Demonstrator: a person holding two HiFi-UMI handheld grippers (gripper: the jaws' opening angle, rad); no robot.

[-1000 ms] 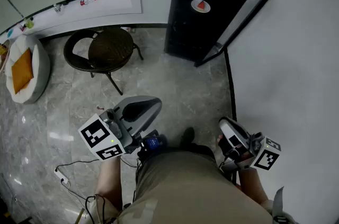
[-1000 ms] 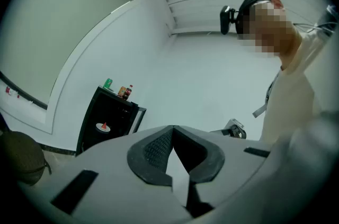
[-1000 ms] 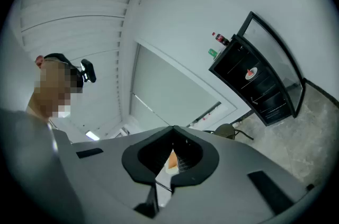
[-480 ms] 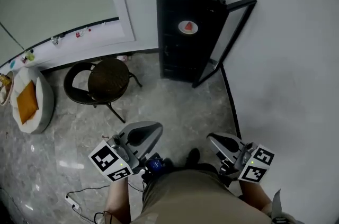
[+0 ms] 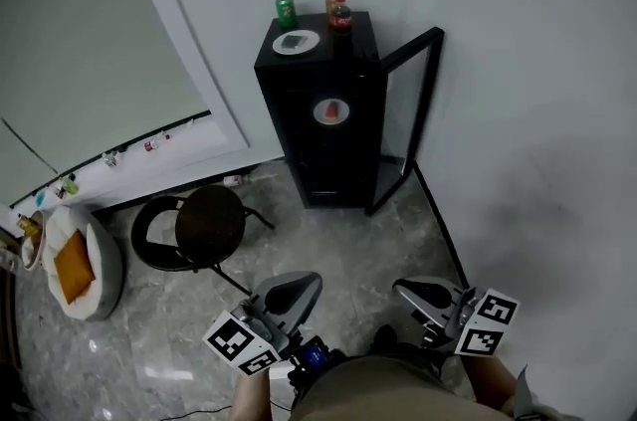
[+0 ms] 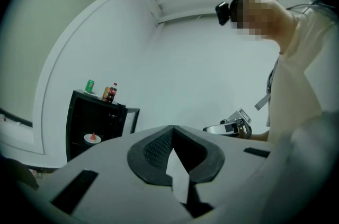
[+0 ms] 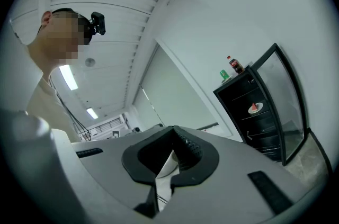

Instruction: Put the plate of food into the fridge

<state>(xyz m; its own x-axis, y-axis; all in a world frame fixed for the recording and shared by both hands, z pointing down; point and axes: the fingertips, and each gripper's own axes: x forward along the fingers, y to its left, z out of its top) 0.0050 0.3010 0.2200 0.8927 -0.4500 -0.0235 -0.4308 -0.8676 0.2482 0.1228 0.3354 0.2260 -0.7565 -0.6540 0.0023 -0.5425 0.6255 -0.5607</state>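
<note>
No legible text, brand or number is found in any view. Print on the green can (image 5: 286, 10) and the bottles (image 5: 339, 14) atop the fridge (image 5: 343, 160) is too small to be read. Only coded black-and-white squares are carried by the left marker cube (image 5: 242, 346) and the right marker cube (image 5: 485, 330).

One black fridge (image 5: 343, 160) is standing with two plates showing: one plate (image 5: 296, 42) on top and one plate of food (image 5: 331, 112) inside. One green can (image 5: 286, 11) and two bottles (image 5: 340, 15) are sitting on top. One round chair (image 5: 194, 230) is standing nearby.
</note>
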